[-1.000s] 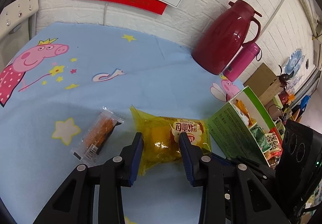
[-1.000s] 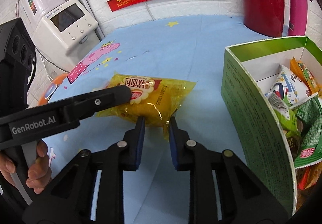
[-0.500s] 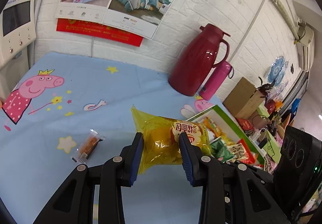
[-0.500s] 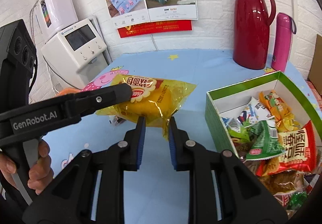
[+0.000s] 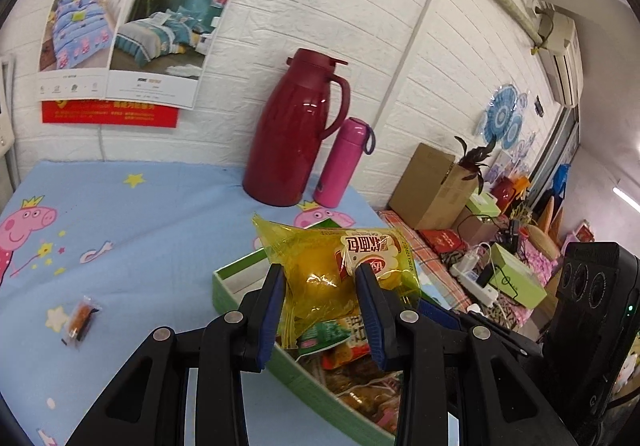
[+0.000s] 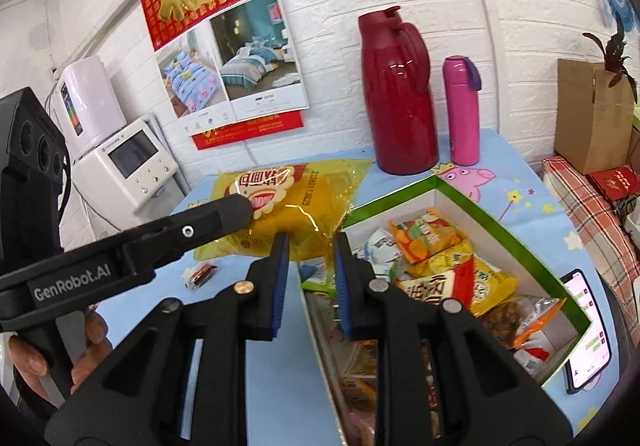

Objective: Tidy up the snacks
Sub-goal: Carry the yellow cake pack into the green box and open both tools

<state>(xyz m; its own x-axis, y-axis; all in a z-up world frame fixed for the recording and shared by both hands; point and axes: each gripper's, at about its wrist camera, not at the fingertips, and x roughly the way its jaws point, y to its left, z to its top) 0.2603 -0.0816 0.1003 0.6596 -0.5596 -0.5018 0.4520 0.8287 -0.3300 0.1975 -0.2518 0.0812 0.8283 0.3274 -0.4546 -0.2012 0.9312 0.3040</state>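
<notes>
Left gripper (image 5: pixel 320 278): clamped on yellow bread packet (image 5: pixel 336 266), held above green snack box (image 6: pixel 516 234).
Right gripper (image 6: pixel 308 258): pinching the packet's edge.
Table (image 5: pixel 140 246): 1 small wrapped snack (image 5: pixel 80 320).

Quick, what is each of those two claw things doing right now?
Left gripper: shut on the yellow snack bag.
Right gripper: shut on the same bag's edge.

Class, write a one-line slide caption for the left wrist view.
Left tongs hold a yellow snack bag above the green snack box.
</notes>
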